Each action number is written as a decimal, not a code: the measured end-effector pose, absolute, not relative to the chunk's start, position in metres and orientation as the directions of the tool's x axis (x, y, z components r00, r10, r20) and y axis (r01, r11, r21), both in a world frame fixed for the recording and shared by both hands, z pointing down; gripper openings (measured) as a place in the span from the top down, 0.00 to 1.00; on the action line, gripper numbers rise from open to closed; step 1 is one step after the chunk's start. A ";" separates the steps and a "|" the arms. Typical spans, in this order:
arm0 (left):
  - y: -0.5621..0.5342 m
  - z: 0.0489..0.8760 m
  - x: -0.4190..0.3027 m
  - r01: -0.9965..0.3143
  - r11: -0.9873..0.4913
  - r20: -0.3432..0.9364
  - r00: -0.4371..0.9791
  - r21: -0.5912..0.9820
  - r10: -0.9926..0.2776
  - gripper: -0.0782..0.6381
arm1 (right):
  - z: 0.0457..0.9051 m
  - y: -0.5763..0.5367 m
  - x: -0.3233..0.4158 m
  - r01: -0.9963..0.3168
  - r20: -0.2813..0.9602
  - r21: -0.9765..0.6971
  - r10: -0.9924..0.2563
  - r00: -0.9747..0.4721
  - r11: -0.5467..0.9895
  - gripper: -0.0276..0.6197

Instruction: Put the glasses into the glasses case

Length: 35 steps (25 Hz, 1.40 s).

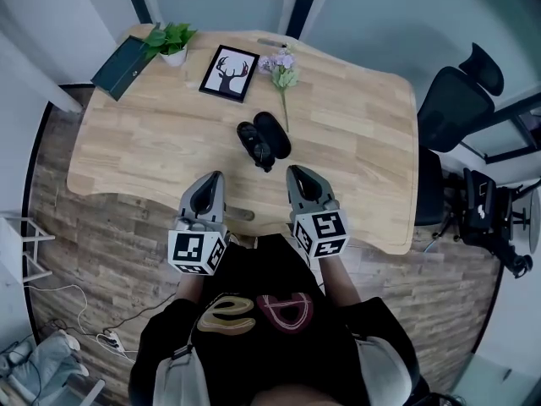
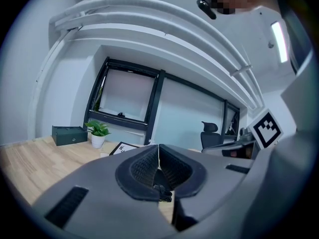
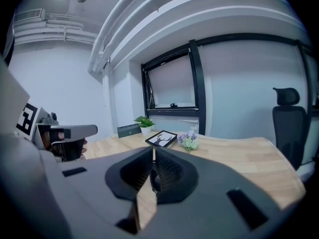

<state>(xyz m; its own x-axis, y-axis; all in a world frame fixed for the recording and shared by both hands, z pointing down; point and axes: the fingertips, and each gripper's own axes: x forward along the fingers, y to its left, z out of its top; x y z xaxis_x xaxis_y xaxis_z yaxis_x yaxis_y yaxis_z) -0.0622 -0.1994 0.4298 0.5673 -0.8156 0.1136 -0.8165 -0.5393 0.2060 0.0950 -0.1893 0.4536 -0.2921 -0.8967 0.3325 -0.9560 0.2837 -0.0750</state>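
Note:
A black glasses case (image 1: 265,139) lies open in the middle of the wooden table (image 1: 355,134), its two halves side by side. Dark glasses (image 1: 254,145) seem to lie in its left half; I cannot make out details. My left gripper (image 1: 213,178) hovers over the near table edge, left of the case, jaws together and empty. My right gripper (image 1: 297,172) is level with it on the right, also shut and empty. In the left gripper view the pads (image 2: 144,166) meet at their tips. In the right gripper view the pads (image 3: 167,171) touch too, with the case dark behind them.
At the table's far side stand a framed deer picture (image 1: 228,73), a potted plant (image 1: 172,42), a dark green box (image 1: 123,66) and a sprig of pale flowers (image 1: 282,74). A black office chair (image 1: 456,100) stands to the right. The person's torso fills the near edge.

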 end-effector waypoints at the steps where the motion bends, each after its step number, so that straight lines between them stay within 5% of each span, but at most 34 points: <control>1: -0.200 0.430 -0.062 -0.815 -0.541 0.113 0.569 0.206 -0.814 0.87 | 0.452 -0.189 0.096 -0.959 0.322 -0.071 -0.903 -0.284 0.276 0.93; 35: -0.187 0.436 -0.035 -0.801 -0.564 0.129 0.593 0.201 -0.795 0.87 | 0.446 -0.171 0.106 -0.963 0.267 0.083 -0.936 -0.228 0.258 0.94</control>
